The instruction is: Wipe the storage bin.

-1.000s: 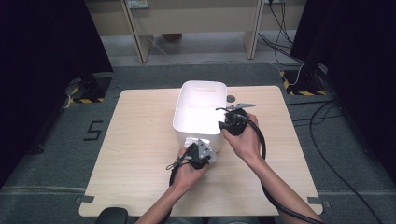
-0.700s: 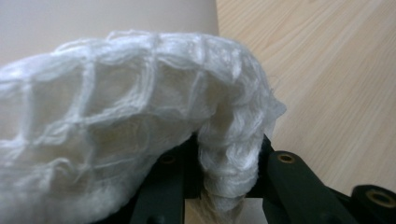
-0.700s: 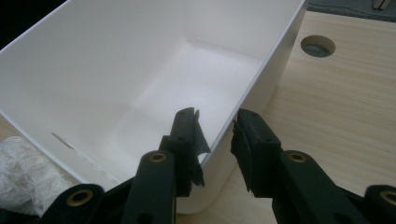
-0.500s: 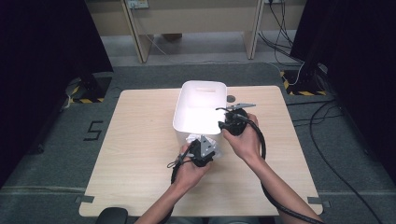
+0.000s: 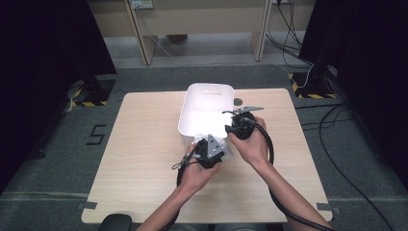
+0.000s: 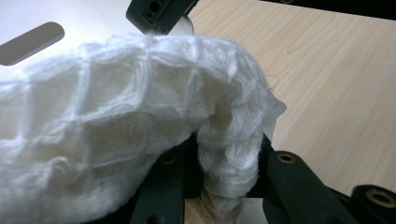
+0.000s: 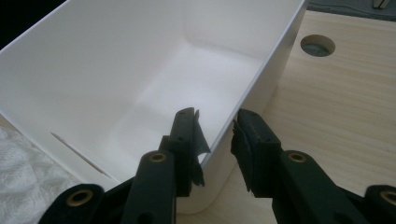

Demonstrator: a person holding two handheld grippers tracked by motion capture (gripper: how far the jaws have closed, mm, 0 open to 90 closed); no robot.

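A white waffle-weave cloth (image 6: 116, 116) is bunched up, and my left gripper (image 6: 226, 158) is shut on a fold of it. From above, the left gripper (image 5: 211, 147) holds the cloth (image 5: 222, 143) just off the table at the near end of a white plastic bin (image 5: 207, 90). My right gripper (image 7: 215, 126) straddles the bin's right wall (image 7: 261, 70) near its front corner, one jaw inside and one outside, closed on the rim. The inside of the bin holds nothing. The cloth (image 7: 23, 182) lies against the bin's near wall.
The bin stands at the middle back of a light wooden table (image 5: 144, 159). A round cable hole (image 5: 237, 101) sits in the tabletop just right of the bin. Black cables trail from both grippers toward the person. A handle slot (image 6: 32, 42) cuts the bin's end wall.
The left hand has lifted the cloth a little and brought it closer to the bin's near end. The right hand and the bin have stayed put.
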